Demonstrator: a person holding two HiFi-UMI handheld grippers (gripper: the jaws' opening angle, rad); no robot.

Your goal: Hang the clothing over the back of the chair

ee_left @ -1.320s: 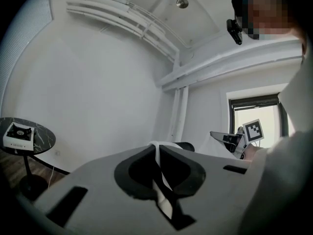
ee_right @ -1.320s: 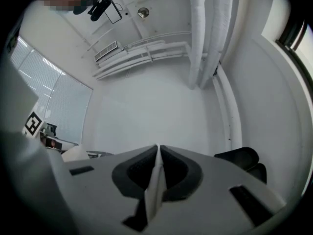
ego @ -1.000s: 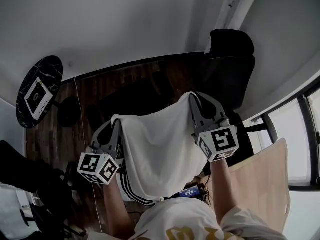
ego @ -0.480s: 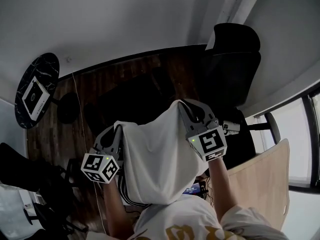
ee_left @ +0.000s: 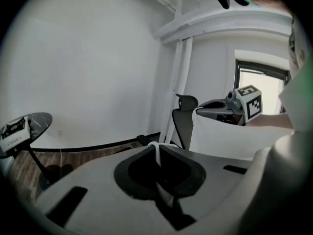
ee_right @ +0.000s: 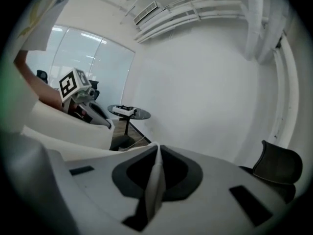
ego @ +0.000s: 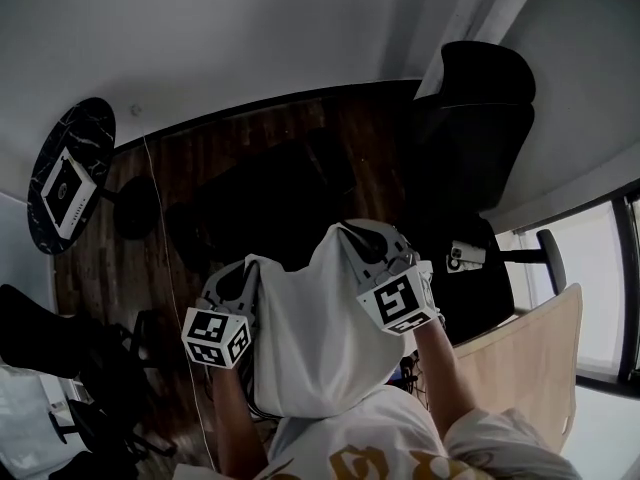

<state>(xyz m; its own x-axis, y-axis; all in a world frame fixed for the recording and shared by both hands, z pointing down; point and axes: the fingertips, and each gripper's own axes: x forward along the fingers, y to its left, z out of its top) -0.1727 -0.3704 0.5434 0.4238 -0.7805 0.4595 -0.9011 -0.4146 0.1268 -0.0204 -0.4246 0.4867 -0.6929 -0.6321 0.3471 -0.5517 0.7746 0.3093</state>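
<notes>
- My left tongs (ego: 243, 268) are clenched on one upper edge of the clothing (ego: 315, 343), a white garment. My right tongs (ego: 350, 233) are clenched on the other upper edge.
- I judge that I grip it at two separate points so the top edge stays spread between them. That lets the rest hang as a flat sheet that can be laid across a chair back instead of falling in a bunch.
- The clothing is in the air in front of my body, draping from both tongs down toward my chest. It touches no chair, and I cannot see it touching the floor (ego: 190, 168).
- The chair (ego: 470, 118), black with a high back, stands ahead and to my right by the white wall, apart from the garment. In my judgement the hanging itself is not yet done.
- Only the head view shows the whole spread: both tongs, the sheet between them, the dark wood floor and a round side table (ego: 72, 180) well apart at the far left.
- The left gripper view adds what the head view cannot show. A thin fold of white cloth is pinched in the shut jaws, the chair stands upright beyond them, and the right tongs' marker cube sits across the stretched edge.
- The right gripper view likewise shows a white strip nipped between its closed jaws. It faces the other way, with the side table and the left tongs' cube at its left and part of a dark chair back at its right edge.
- Neither gripper view shows the garment's hanging lower end.
</notes>
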